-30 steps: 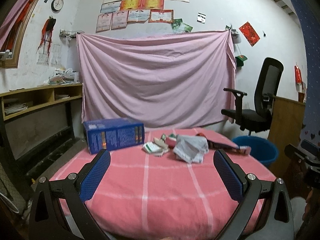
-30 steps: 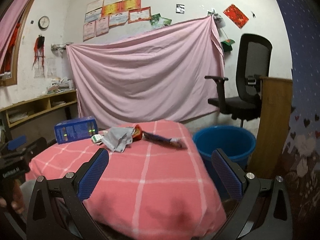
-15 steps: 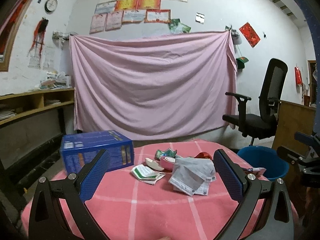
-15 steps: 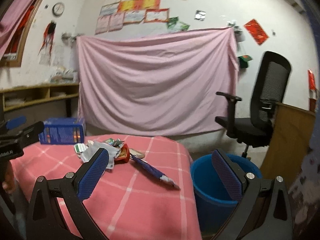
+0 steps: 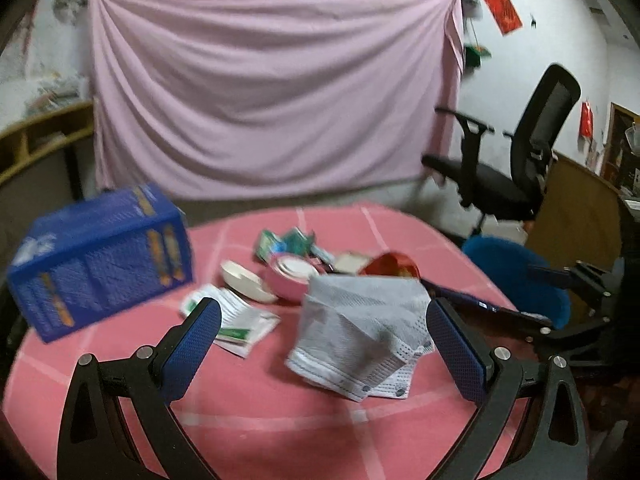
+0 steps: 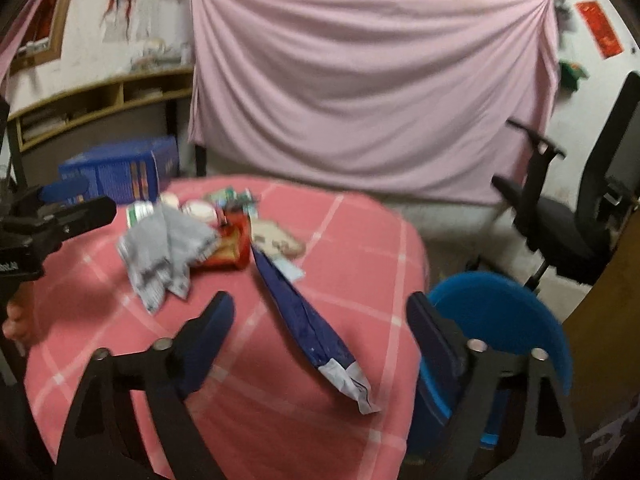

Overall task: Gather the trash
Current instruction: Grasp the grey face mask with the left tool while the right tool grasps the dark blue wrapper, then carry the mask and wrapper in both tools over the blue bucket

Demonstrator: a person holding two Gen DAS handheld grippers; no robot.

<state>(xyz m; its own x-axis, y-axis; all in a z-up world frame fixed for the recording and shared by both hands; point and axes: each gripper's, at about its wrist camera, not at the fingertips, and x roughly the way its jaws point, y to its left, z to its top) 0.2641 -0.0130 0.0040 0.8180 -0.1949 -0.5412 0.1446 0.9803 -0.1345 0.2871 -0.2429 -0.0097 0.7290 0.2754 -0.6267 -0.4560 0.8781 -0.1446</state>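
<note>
A heap of trash lies on the pink checked table (image 5: 280, 420): a grey crumpled wrapper (image 5: 360, 328), a white-green packet (image 5: 236, 324), a pink cup (image 5: 290, 276), a red packet (image 5: 390, 266), green wrappers. My left gripper (image 5: 320, 344) stands open just before the grey wrapper, nothing between its pads. In the right wrist view a long dark-blue bag (image 6: 308, 320) lies across the table (image 6: 120, 340) towards its edge. My right gripper (image 6: 320, 328) hovers over that bag, its jaws closing, pads apart from it.
A blue carton (image 5: 100, 268) stands at the table's left. A blue bucket (image 6: 500, 320) sits on the floor right of the table. A black office chair (image 5: 520, 160) is behind it, a wooden panel (image 5: 576, 208) at right, shelves (image 6: 100, 100) at left, pink sheet on wall.
Both grippers have come forward and tipped down towards the table; the trash looks much nearer. The right gripper's fingers stand closer together than before.
</note>
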